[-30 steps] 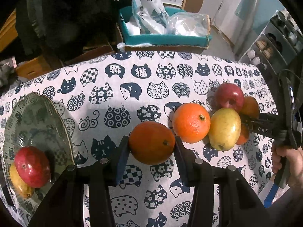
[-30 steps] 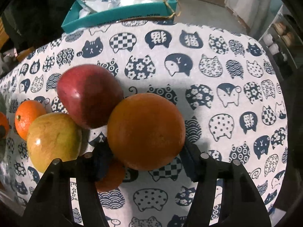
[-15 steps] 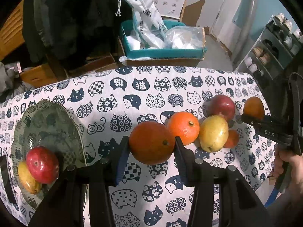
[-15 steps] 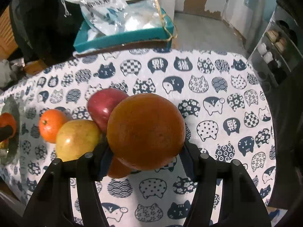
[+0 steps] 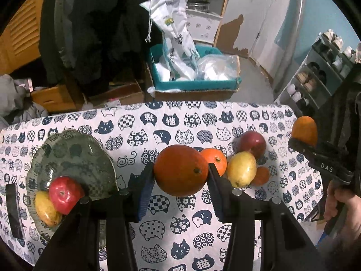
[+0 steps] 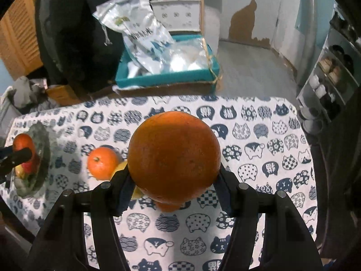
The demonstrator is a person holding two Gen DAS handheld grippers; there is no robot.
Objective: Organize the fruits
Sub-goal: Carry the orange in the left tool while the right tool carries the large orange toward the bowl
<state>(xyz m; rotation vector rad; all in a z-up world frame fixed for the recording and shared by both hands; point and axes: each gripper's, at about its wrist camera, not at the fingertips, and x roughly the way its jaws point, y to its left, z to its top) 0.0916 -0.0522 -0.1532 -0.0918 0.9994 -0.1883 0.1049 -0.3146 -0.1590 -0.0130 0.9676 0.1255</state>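
My left gripper (image 5: pixel 180 178) is shut on a large orange (image 5: pixel 180 170), held in the air above the cat-print tablecloth (image 5: pixel 158 223). To its left a green glass plate (image 5: pixel 74 155) carries a red apple (image 5: pixel 65 194) and a yellow fruit (image 5: pixel 46 210). A smaller orange (image 5: pixel 216 159), a yellow apple (image 5: pixel 241 169), a red apple (image 5: pixel 252 141) and a small orange fruit (image 5: pixel 262 176) lie clustered on the cloth. My right gripper (image 6: pixel 173 180) is shut on another big orange (image 6: pixel 173 155), lifted well above the cluster, which it mostly hides.
A teal box (image 5: pixel 194 84) with plastic bags stands beyond the table's far edge. A shoe rack (image 5: pixel 315 83) stands at the right. A dark flat object (image 5: pixel 13 212) lies left of the plate. A person's hand (image 5: pixel 343 205) grips the right tool.
Both grippers have risen with their oranges and tilted up, so the table looks farther off. The right orange has come up off the fruit cluster.
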